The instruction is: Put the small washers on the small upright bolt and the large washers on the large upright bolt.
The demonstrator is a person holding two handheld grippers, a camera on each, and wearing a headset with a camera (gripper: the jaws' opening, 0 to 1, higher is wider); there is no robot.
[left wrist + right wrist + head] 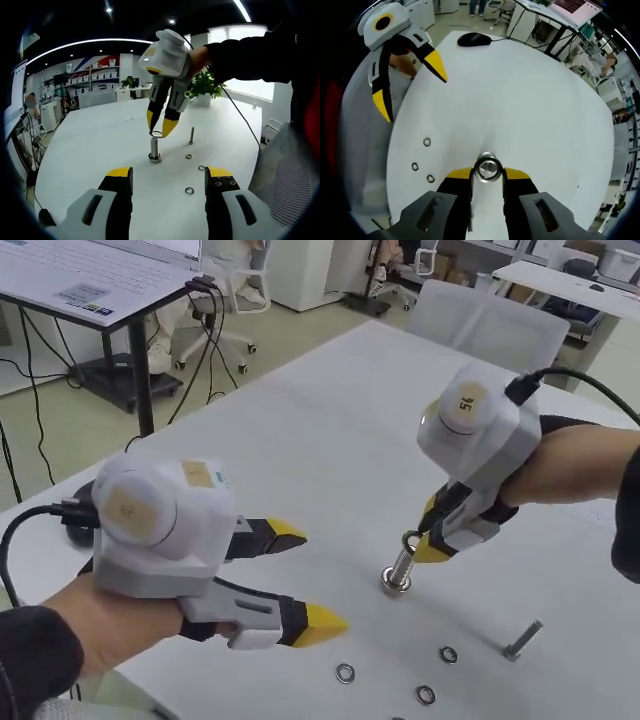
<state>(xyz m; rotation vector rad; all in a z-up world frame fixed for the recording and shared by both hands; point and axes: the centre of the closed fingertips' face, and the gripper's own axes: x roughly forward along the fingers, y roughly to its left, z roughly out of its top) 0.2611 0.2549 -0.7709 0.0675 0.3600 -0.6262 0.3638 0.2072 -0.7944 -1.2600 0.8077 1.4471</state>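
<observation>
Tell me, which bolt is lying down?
The thin bolt on the right lies flat; the thick bolt stands upright under the washer in the right gripper.

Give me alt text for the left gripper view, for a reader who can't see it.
The right gripper holds a washer just over the upright bolt on a white table. Three small washers and a smaller bolt sit nearby, beyond the open left gripper.

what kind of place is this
Most likely an open-plan office or lab: a laptop beside the white table, an office chair at its far end, and stocked shelves along the far wall.
</observation>
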